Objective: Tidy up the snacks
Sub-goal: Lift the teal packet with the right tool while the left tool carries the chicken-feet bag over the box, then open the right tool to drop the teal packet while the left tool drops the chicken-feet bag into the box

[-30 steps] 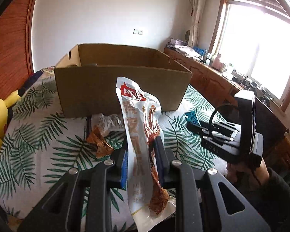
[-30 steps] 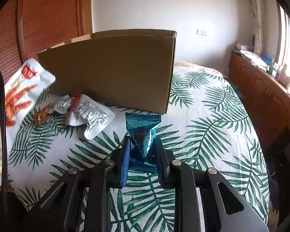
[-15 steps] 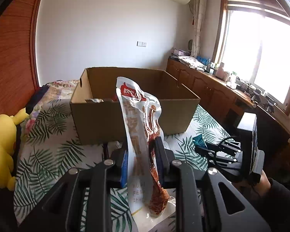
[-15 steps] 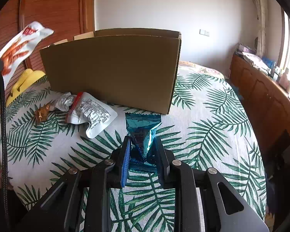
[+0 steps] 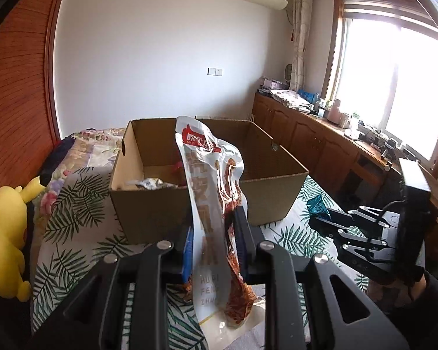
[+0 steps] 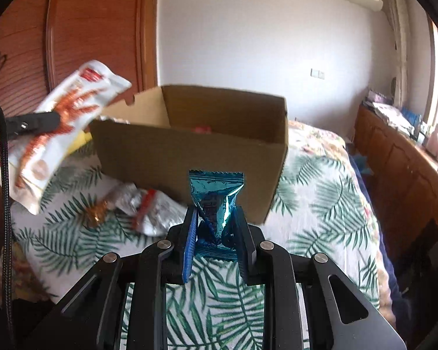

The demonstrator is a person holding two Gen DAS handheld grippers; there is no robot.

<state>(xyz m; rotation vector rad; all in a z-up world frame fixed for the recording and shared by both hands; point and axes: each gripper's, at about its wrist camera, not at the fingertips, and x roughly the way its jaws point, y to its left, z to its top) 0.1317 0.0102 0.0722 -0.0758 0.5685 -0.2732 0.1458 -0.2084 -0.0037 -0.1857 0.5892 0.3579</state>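
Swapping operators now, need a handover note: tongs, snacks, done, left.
Left tongs: shut on the long white snack pouch, held upright in front of the cardboard box.
Right tongs: shut on the teal foil packet, lifted off the leaf-print cloth.
Done: a few wrappers already lie inside the box.
Left: drop both held snacks into the box, then collect the silver-and-red packet and the small gold wrapper lying on the cloth by the box's near wall.

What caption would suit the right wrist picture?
Right gripper holds a blue snack packet before an open cardboard box on a leaf-print cloth.
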